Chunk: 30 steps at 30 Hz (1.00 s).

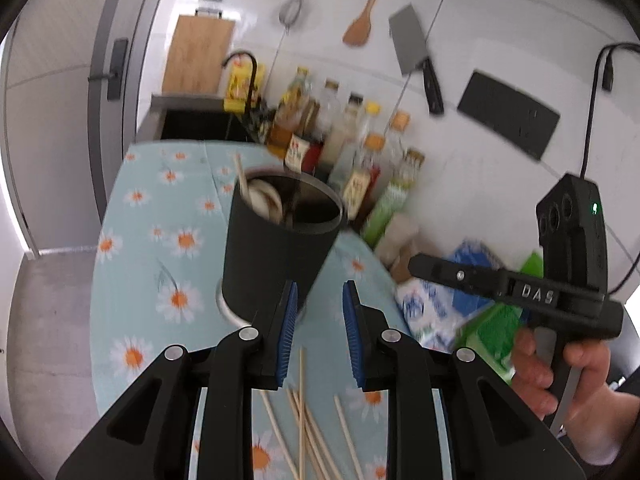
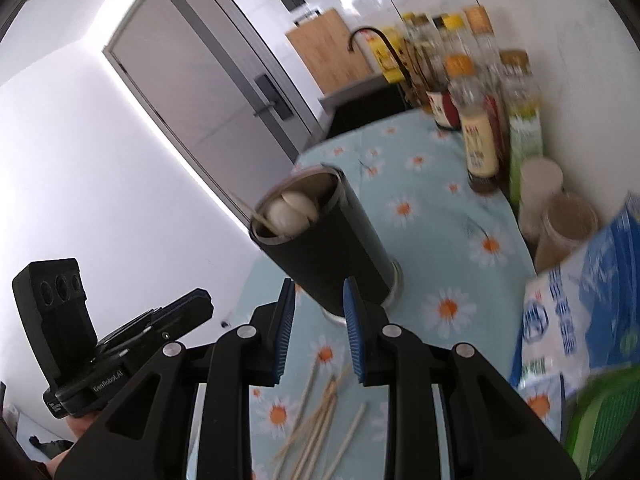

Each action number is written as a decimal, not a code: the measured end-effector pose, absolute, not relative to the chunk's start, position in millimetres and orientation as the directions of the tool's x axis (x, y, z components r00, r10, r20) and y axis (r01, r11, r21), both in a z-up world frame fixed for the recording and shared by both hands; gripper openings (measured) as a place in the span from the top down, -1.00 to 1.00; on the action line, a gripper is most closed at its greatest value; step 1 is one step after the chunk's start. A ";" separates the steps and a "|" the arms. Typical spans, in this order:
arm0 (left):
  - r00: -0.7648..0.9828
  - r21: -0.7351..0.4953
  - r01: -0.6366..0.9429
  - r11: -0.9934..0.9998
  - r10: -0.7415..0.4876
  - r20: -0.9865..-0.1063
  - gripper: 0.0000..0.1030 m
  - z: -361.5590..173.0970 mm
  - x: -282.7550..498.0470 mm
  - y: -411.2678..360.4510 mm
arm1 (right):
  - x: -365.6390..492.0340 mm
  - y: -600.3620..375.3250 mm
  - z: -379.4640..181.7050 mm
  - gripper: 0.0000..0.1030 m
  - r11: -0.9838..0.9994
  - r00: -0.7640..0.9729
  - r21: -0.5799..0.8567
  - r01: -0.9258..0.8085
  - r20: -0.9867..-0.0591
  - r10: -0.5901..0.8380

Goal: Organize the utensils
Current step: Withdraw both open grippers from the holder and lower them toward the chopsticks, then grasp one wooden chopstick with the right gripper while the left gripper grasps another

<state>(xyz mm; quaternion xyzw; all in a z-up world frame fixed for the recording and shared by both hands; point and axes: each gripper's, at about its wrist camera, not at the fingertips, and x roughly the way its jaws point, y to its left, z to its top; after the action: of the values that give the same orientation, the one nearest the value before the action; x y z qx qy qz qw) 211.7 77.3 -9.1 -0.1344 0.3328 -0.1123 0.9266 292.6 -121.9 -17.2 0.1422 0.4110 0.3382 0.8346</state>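
Note:
A black utensil cup (image 1: 276, 248) stands on the daisy tablecloth (image 1: 136, 248). It holds white spoons (image 1: 262, 198) and one wooden chopstick (image 1: 241, 176). It also shows in the right wrist view (image 2: 328, 240) with the spoons (image 2: 288, 212) inside. Several loose wooden chopsticks (image 1: 308, 432) lie on the cloth under my left gripper (image 1: 320, 336), which is open and empty just short of the cup. My right gripper (image 2: 318, 332) is open and empty, above the same chopsticks (image 2: 320, 420). The right gripper shows in the left wrist view (image 1: 416, 266), the left in the right wrist view (image 2: 200, 300).
Sauce and oil bottles (image 1: 344, 140) line the wall behind the cup. Blue and white packets (image 2: 568, 312) and green packaging (image 1: 496, 332) lie at the right. A sink (image 1: 196, 124) with a black tap is at the far end. A cleaver (image 1: 416, 56) and wooden spatula (image 1: 360, 20) hang on the wall.

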 end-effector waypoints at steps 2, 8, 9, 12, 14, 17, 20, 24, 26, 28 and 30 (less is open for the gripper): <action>0.729 -0.333 0.117 0.935 -0.309 -0.610 0.57 -20.3 208.4 77.6 | 289.4 -119.6 -27.7 0.48 0.741 0.399 0.522 -0.423 -0.627 0.669; 0.669 -0.353 0.089 0.931 -0.318 -0.671 0.57 -52.6 194.9 82.9 | 279.6 -110.5 -56.9 0.48 0.791 0.309 0.496 -0.358 -0.736 0.602; 0.661 -0.356 0.082 0.931 -0.319 -0.679 0.57 -56.8 193.6 83.9 | 278.0 -108.0 -62.6 0.48 0.807 0.291 0.484 -0.339 -0.762 0.579; 0.627 -0.368 0.069 0.927 -0.327 -0.707 0.57 -74.4 186.9 87.7 | 273.5 -99.6 -75.9 0.48 0.834 0.244 0.459 -0.305 -0.809 0.534; 0.612 -0.356 0.071 0.932 -0.322 -0.722 0.57 -81.6 183.6 86.8 | 271.0 -94.1 -84.1 0.48 0.850 0.207 0.443 -0.285 -0.837 0.506; 0.590 -0.364 0.064 0.929 -0.329 -0.738 0.57 -92.7 179.1 89.6 | 267.5 -82.6 -99.3 0.48 0.874 0.140 0.408 -0.263 -0.880 0.453; 0.575 -0.371 0.056 0.927 -0.333 -0.747 0.57 -101.3 174.5 94.4 | 261.3 -70.3 -114.0 0.48 0.892 0.080 0.377 -0.250 -0.910 0.407; 0.558 -0.382 0.055 0.923 -0.345 -0.754 0.57 -109.8 168.4 101.3 | 259.8 -58.9 -135.8 0.48 0.915 -0.005 0.346 -0.207 -0.936 0.353; 0.550 -0.391 0.056 0.919 -0.356 -0.756 0.57 -114.4 164.9 105.9 | 257.9 -55.0 -145.7 0.50 0.928 -0.032 0.320 -0.189 -0.947 0.320; 0.547 -0.401 0.054 0.915 -0.363 -0.755 0.57 -117.3 162.4 110.4 | 257.7 -51.7 -148.7 0.52 0.933 -0.042 0.312 -0.178 -0.950 0.310; 0.540 -0.423 0.051 0.905 -0.381 -0.750 0.57 -120.7 161.0 115.4 | 257.2 -47.1 -150.6 0.59 0.943 -0.040 0.279 -0.179 -0.960 0.277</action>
<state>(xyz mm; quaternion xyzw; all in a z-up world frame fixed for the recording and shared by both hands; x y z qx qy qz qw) 161.0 115.4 -120.7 -0.1782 0.4626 -0.1258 0.8593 257.2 -47.1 -150.6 0.0349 0.7019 0.1647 0.6921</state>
